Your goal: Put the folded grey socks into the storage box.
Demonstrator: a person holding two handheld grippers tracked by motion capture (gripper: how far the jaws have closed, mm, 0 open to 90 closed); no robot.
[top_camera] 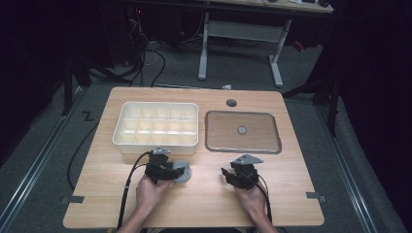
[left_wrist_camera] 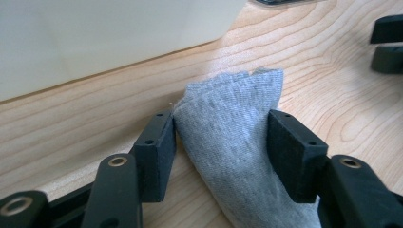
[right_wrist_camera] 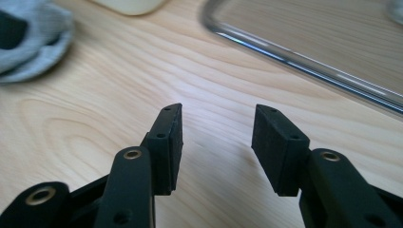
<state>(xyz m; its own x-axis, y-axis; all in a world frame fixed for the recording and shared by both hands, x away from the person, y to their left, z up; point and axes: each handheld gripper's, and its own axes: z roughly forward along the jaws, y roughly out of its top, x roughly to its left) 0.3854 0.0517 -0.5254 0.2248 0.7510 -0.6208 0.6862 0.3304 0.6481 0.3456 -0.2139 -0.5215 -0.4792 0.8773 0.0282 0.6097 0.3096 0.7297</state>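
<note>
Here the left tongs (left_wrist_camera: pixel 222 142) pinch a folded grey cloth (left_wrist_camera: pixel 237 142) lying on the counter (top_camera: pixel 204 204) toward its near edge, just before the white divided box (top_camera: pixel 156 124). The right tongs (right_wrist_camera: pixel 216 142) gape, holding nothing.

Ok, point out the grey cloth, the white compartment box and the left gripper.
grey cloth (left_wrist_camera: pixel 233 128), left gripper view, on the folded fabric between the jaws.
white compartment box (top_camera: pixel 156 145), high view, on its near wall.
left gripper (left_wrist_camera: pixel 221 135), left gripper view, midway between its fingertips, which press the cloth.
</note>
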